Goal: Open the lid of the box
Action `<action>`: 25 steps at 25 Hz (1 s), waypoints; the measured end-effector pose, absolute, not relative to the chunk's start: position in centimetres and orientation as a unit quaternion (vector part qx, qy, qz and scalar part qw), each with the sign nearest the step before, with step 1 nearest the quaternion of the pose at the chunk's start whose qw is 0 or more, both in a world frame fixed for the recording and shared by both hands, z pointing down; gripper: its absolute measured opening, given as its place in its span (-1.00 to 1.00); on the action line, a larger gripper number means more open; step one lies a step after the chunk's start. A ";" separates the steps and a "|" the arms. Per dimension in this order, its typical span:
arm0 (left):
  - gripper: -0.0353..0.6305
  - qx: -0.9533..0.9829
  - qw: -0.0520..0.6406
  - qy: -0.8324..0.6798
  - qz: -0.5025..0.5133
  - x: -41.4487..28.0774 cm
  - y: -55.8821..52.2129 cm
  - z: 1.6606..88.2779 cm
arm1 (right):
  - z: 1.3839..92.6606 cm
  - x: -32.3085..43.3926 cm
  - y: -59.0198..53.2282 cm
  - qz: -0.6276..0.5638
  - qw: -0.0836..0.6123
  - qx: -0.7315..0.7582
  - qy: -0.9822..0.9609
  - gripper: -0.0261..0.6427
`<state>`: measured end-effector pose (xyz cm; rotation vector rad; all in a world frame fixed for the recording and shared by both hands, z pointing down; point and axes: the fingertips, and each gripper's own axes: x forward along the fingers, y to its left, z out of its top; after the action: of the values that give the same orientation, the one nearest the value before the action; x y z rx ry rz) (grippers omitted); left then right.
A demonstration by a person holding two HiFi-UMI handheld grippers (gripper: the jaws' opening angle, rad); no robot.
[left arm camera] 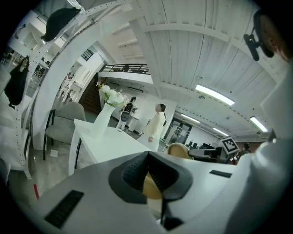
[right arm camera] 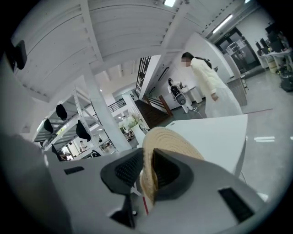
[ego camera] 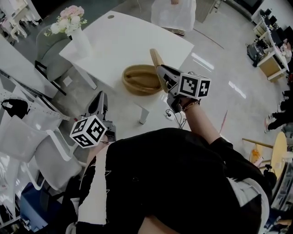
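A round woven box [ego camera: 141,78] stands near the front edge of the white table [ego camera: 119,43], its top uncovered. Its woven lid [ego camera: 155,57] is off the box and tilted on edge just above the rim. My right gripper [ego camera: 159,69] is shut on the lid's edge. In the right gripper view the straw lid [right arm camera: 170,139] stands up between the dark pads [right arm camera: 126,170]. My left gripper [ego camera: 100,99] hangs off the table's near left side, well away from the box. Its tips meet in the left gripper view [left arm camera: 147,157], with nothing held.
A white vase of flowers [ego camera: 75,34] stands at the table's far left corner. A person in a white coat [ego camera: 174,13] stands beyond the far edge. A grey chair [ego camera: 50,61] and white chairs [ego camera: 27,137] are at the left. Desks [ego camera: 270,59] line the right.
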<state>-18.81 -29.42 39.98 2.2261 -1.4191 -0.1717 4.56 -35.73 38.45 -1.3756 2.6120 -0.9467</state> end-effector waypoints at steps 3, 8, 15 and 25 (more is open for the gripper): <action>-0.86 0.812 0.249 -0.525 -0.060 -18.8 -28.6 40.5 | 38.6 5.2 -35.4 -0.327 0.044 -0.440 0.835 -0.70; -0.86 0.807 0.254 -0.530 -0.049 -18.2 -27.7 41.3 | 38.2 6.9 -35.1 -0.347 0.084 -0.438 0.825 -0.71; -0.86 0.814 0.246 -0.525 -0.038 -15.3 -26.9 41.2 | 37.7 10.0 -33.5 -0.350 0.114 -0.441 0.819 -0.72; -0.86 0.813 0.255 -0.522 -0.038 -8.2 -23.0 40.5 | 38.7 15.0 -29.1 -0.390 0.115 -0.418 0.812 -0.73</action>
<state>-8.21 -23.02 40.47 2.2072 -1.4178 -0.1027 14.98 -29.07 38.73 -1.2237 2.3805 -1.1427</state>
